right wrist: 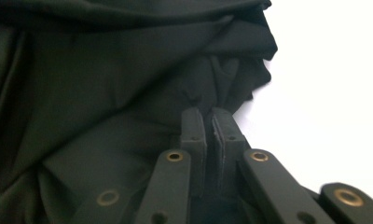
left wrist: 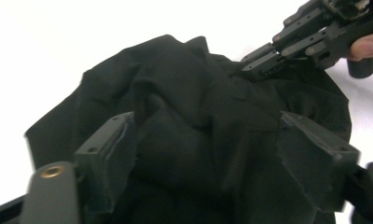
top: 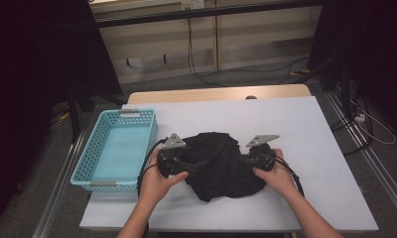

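Both hands hold grippers at the desk's near edge: our right gripper (right wrist: 211,122) pinches the black cloth's (top: 217,163) edge, left gripper (left wrist: 208,154) gapes around a fold, ready to lift toward the basket (top: 95,148).

Table: white-topped rectangular table (top: 296,129) with a pale wooden far edge.
Floor: grey, crossed by black cables (top: 206,74).
Sides: dark curtains (top: 33,59).
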Demonstrator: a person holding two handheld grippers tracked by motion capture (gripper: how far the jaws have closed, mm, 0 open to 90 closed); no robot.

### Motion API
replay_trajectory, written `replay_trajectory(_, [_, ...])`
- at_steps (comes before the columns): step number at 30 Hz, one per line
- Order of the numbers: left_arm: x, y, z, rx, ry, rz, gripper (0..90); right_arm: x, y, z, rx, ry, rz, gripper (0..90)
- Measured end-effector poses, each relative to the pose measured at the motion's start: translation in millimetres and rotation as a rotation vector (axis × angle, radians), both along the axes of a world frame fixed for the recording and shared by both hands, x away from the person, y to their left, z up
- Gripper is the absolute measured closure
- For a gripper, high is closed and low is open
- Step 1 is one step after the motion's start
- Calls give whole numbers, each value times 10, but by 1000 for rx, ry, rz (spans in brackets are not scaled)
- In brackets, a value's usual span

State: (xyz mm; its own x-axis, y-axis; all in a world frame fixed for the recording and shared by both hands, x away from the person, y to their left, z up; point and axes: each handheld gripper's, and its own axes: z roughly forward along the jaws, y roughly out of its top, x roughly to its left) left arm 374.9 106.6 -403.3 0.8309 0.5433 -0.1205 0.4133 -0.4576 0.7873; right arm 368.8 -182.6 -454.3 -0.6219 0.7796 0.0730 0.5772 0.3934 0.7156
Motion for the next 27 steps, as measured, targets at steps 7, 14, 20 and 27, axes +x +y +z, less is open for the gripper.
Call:
replay_trajectory(7, [-74, -290, -191, 78, -2, -58, 238, -125, -193, 132, -5, -12, -20, 865])
replay_trajectory(14, [-93, -346, -279, 129, 80, -122, 733, -203, -391, 186, 28, -36, -38, 868])
replay_trajectory(20, [-52, -106, -40, 108, 76, -82, 864, -177, -381, 183, 13, -77, -75, 691])
replay_trajectory(27, [14, 353, 214, 25, 68, 29, 866, -57, -334, 193, 66, -124, -120, 411])
